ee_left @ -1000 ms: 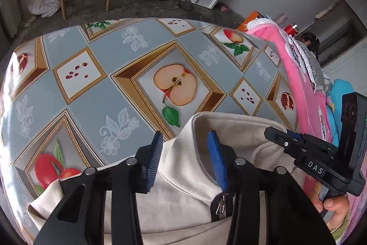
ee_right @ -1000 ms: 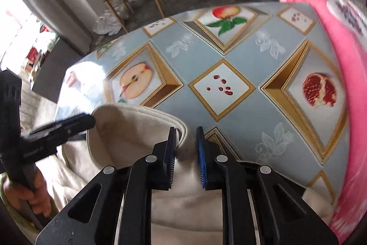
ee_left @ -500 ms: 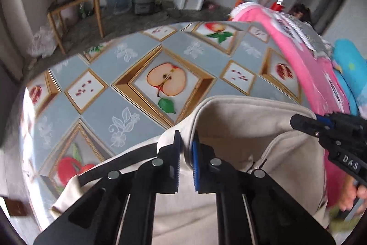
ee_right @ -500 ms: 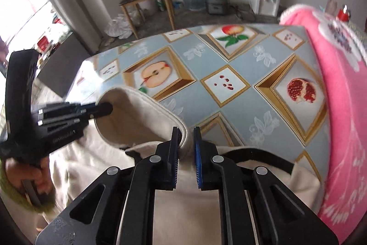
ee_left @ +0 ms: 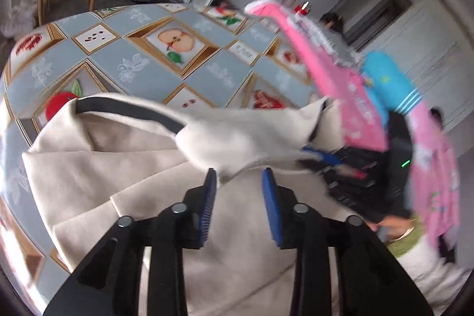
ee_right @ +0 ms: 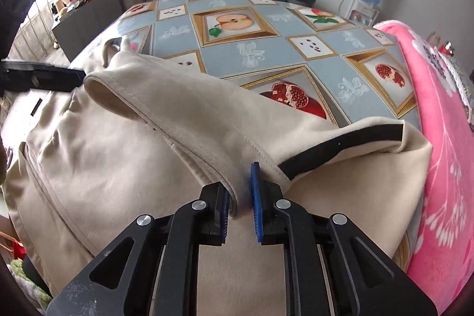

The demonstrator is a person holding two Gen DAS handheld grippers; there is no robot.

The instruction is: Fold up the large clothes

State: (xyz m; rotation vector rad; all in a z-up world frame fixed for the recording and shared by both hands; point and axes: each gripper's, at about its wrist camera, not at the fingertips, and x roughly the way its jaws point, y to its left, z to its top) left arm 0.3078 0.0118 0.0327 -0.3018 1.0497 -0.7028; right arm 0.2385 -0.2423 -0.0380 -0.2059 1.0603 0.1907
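Jacket, cream with a black band along one edge, is lying spread across the near part of the table, which is wearing a fruit-patterned cloth. You are working at its collar end, and that is probably why both tools are sitting so close together here: the collar has to be laid flat before any fold can go in cleanly.

Your right gripper is pointing steeply down with the collar's seamed edge running between its blue pads. The fingers are narrow and are opening a little; fabric is lying between them, though the pads are no longer looking pressed hard onto it. Your left gripper is standing at a middling width and is opening as well. A lifted flap of the jacket is hanging just ahead of its tips, but nothing is being pinched there.

You are releasing rather than gripping, so the next sensible grab is likely further out, toward a shoulder or sleeve.

Much is escaping you. The left view is smearing badly on its right side, where your other tool and a pink blanket are blurring together. The jacket's sleeves and hem are running out of both frames. The zip is not showing, so you cannot tell which face is lying uppermost.
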